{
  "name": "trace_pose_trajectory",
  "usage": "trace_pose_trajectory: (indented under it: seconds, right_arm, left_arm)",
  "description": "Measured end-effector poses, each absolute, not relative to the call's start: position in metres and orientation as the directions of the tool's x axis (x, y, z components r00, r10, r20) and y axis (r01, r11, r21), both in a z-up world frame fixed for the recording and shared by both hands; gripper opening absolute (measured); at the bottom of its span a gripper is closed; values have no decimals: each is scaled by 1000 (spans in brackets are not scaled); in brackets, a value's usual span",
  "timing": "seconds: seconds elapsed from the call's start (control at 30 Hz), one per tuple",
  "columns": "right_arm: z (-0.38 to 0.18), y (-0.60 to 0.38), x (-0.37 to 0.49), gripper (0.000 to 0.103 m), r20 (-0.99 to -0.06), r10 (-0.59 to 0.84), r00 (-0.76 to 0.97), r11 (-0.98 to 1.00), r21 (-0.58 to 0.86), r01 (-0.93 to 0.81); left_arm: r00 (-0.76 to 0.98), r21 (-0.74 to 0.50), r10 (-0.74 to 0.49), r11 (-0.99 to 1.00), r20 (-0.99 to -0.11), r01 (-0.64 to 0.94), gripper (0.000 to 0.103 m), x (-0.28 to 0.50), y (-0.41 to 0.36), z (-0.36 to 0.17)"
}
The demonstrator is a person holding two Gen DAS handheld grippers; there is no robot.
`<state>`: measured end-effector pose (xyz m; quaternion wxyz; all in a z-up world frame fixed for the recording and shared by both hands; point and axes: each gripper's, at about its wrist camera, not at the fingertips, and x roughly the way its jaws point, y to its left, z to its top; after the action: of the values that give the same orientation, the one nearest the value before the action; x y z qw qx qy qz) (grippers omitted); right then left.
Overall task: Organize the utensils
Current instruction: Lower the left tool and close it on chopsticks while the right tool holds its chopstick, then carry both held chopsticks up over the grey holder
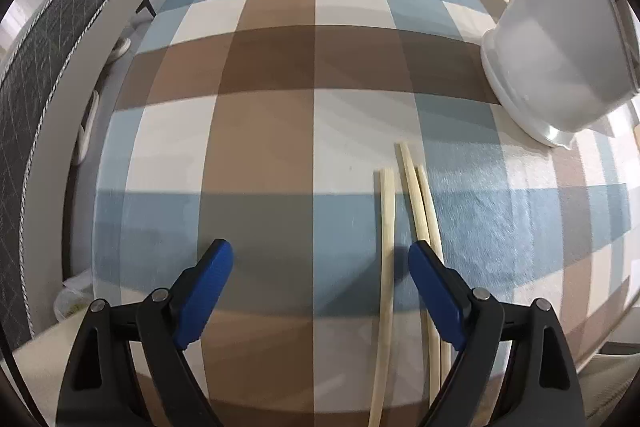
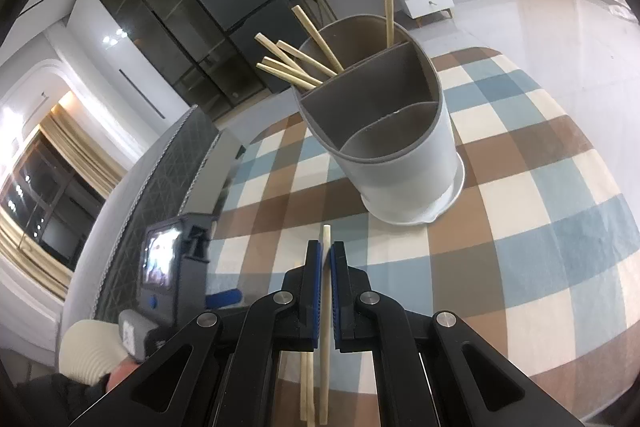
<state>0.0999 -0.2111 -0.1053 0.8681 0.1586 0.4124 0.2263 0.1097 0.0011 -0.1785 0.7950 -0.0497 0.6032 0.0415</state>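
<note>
the right gripper (image 2: 326, 255) is clenching one light, stiff, slippery chopstick (image 2: 325, 311) mid-shaft, short of the holder (image 2: 404, 163) ahead; the left gripper's (image 1: 320, 255) jaws are hanging released beside three more (image 1: 416, 203) on the bench (image 1: 260, 115).

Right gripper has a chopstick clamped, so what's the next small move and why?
Probably lift the right gripper up and forward toward the utensil holder. It is shut on one chopstick low over the tablecloth, and six chopsticks already stand in the holder's far compartment; its two nearer ones look empty.
</note>
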Motion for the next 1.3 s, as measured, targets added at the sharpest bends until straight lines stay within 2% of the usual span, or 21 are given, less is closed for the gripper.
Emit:
trace_pose_trajectory:
  seconds: [0.1, 0.17, 0.3, 0.37, 0.4, 0.57, 0.73, 0.9, 1.03, 1.3]
  right_arm:
    - [-107, -213, 101, 4, -645, 525, 555, 845, 471, -252]
    - [-108, -214, 103, 4, -648, 527, 551, 844, 477, -246]
    - [-110, -213, 106, 4, -652, 528, 544, 843, 479, -244]
    - [-110, -211, 107, 4, -656, 523, 544, 847, 468, -251]
    - [-110, -211, 107, 4, -658, 520, 545, 850, 461, -255]
    - [-104, -214, 101, 4, -651, 504, 567, 861, 431, -269]
    - [-92, -212, 86, 4, -627, 495, 601, 868, 393, -304]
    - [-80, -208, 70, 4, -600, 488, 634, 872, 363, -327]
    - [-74, -204, 56, 4, -592, 469, 655, 883, 329, -335]
    - [-62, -199, 34, 4, -572, 466, 675, 885, 287, -367]
  left_arm:
    - [289, -23, 12, 993, -957, -119, 80, 116, -1, -178]
    - [298, -33, 1, 993, -955, -110, 71, 120, -1, -177]
    - [293, -50, -29, 997, -956, -66, 37, 125, -7, -172]
    - [274, -56, -46, 998, -961, -29, 9, 131, -14, -171]
    - [268, -59, -53, 998, -962, -15, 4, 133, -17, -171]
    - [305, -121, -114, 993, -945, -1, 2, 131, -20, -159]
    - [456, -215, -189, 977, -870, -5, 2, 103, -7, -116]
    - [573, -261, -213, 965, -792, -3, 2, 69, -6, -76]
    - [623, -258, -212, 966, -753, 17, 2, 47, -12, -58]
    - [625, -247, -218, 968, -750, 41, 2, 30, -15, -43]
